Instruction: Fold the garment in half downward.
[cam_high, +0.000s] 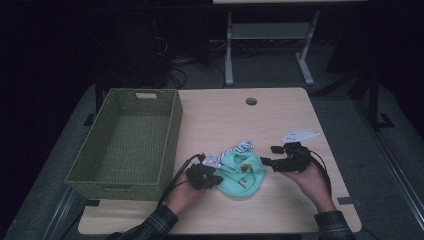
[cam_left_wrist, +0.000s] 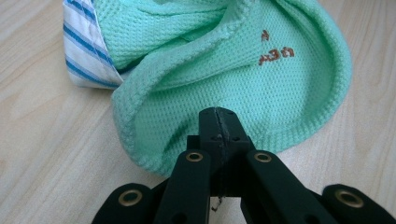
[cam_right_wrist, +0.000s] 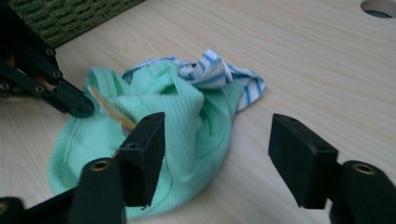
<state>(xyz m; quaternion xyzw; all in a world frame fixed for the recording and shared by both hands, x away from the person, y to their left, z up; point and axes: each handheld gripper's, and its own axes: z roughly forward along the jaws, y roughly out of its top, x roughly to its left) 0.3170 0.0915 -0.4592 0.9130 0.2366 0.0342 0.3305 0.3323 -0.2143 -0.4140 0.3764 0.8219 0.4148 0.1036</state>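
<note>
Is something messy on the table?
Yes. The green cloth lies crumpled in a heap on the table, with a striped cloth bunched into it, while the basket beside it holds nothing.

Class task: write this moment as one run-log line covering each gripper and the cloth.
left gripper: jaws shut on green cloth | right gripper: jaws open, holding nothing | basket: beside cloth

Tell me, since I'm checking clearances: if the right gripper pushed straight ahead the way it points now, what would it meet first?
Probably the green knit garment: it lies bunched just ahead of the right gripper, whose open jaws hold nothing. Depth is unclear.
</note>
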